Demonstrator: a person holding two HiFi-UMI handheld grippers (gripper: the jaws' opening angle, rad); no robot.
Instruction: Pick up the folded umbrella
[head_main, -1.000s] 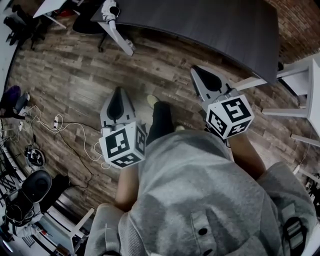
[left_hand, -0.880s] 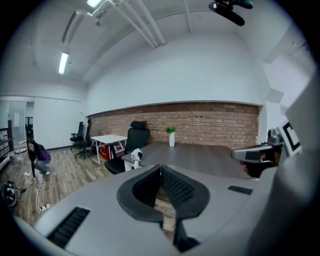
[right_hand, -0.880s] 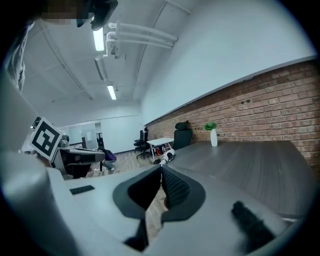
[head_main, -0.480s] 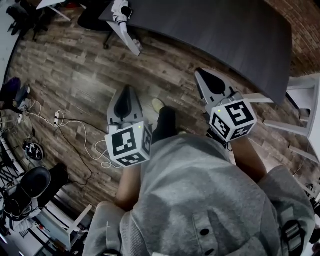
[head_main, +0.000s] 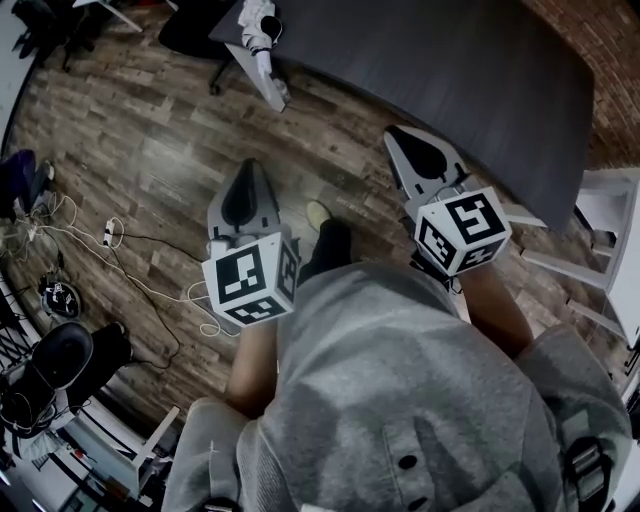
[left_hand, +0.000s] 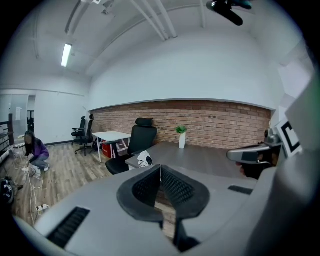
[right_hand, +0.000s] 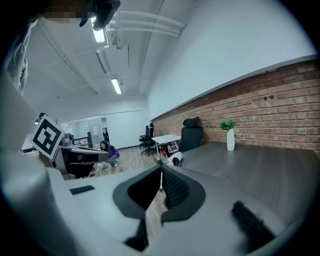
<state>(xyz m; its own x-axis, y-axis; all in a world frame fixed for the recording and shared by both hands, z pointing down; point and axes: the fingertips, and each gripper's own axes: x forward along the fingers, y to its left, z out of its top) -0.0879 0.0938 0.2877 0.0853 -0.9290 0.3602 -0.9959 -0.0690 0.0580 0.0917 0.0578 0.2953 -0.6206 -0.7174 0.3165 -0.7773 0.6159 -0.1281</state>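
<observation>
No folded umbrella is clearly visible. A small white and black object (head_main: 258, 20) (left_hand: 144, 159) (right_hand: 174, 159) lies at the near corner of the dark grey table (head_main: 450, 70); I cannot tell what it is. My left gripper (head_main: 245, 170) (left_hand: 160, 167) is held over the wooden floor, shut and empty. My right gripper (head_main: 397, 133) (right_hand: 161, 167) reaches the table's front edge, also shut with nothing in it. Both point toward the table, slightly downward.
A black office chair (left_hand: 137, 142) and a white desk (left_hand: 111, 136) stand beyond the table's corner. A white vase with a plant (left_hand: 181, 137) is at the table's far side. Cables (head_main: 130, 250) trail on the floor at left, where a person (left_hand: 35, 152) crouches. White furniture (head_main: 610, 230) stands at right.
Both grippers and the person have moved forward toward the dark table, which now lies nearer the right gripper's tip. Both pairs of jaws stay shut.
</observation>
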